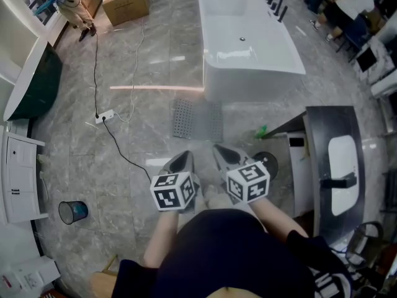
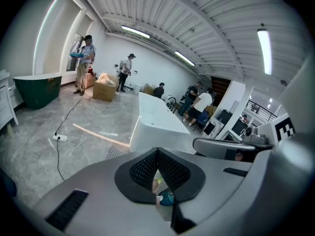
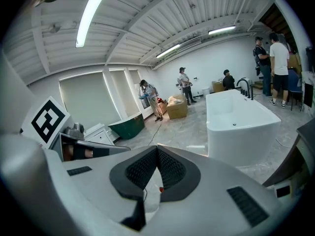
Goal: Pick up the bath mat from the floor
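**A:** Bath mat (image 1: 197,119), where is it?
**B:** Flat on the floor (image 1: 149,54). Grey, perforated, just in front of the white bathtub (image 1: 248,36) at its near end. Left gripper view catches a corner of it at the tub's foot.

**A:** Tongs?
**B:** Left tongs (image 1: 184,156) pressed together, pads meeting at the tip, nothing pinched. Right tongs (image 1: 219,149) the same: pressed together, nothing in them.

**A:** Contact with the mat?
**B:** No. Both are held above the floor, and the mat lies beyond the tips, toward the tub.

**A:** Arm pose?
**B:** Both forearms, left (image 1: 162,234) and right (image 1: 273,213), reach forward from the torso, side by side. Tongs are angled forward and down. The tips lean in toward each other. Marker cubes sit near one another, apart.

**A:** Around it?
**B:** Power strip (image 1: 105,115) with a black cable (image 1: 118,143) on the floor left of the mat. Dark counter (image 1: 319,129) with a white basin (image 1: 342,166) to the right. Bin (image 1: 73,212) at lower left. Dark green tub (image 1: 38,85) on the far left. Cardboard box (image 1: 126,2) at the top, with a person standing beside it.
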